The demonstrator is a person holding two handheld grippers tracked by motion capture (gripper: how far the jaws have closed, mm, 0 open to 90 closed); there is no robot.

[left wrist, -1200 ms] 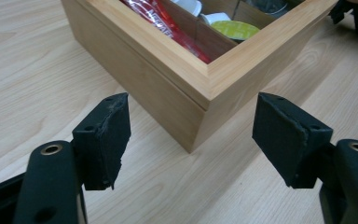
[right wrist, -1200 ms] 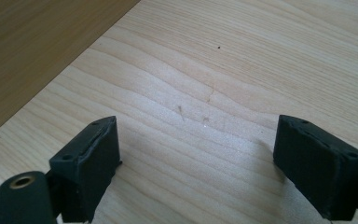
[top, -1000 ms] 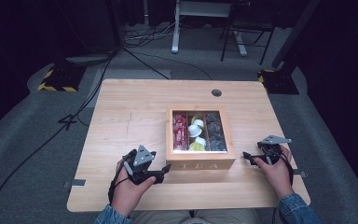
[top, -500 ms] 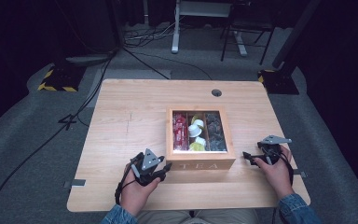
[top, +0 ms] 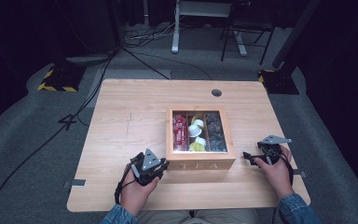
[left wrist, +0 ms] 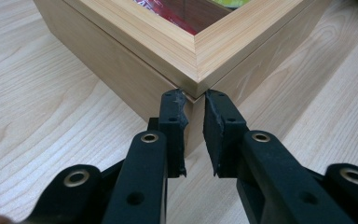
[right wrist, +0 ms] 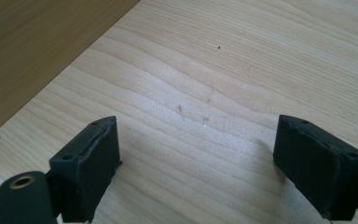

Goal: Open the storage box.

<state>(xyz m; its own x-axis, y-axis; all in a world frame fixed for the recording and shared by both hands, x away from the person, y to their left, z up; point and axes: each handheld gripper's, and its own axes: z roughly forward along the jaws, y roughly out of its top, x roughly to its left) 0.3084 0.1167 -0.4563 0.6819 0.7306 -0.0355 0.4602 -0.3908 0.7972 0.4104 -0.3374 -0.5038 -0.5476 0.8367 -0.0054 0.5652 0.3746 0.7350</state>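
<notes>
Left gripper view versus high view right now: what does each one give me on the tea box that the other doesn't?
The left gripper view alone shows the left gripper nearly shut, with a narrow gap between the jaws, its tips at the near corner of the tea box just under the lid's edge.

The high view alone shows the box's three compartments through the lid: red packets at left, white and yellow pieces in the middle, dark packets at right. It also shows the right gripper open, apart from the box.

Both show the wooden box closed on the table and the left gripper at its corner.
</notes>
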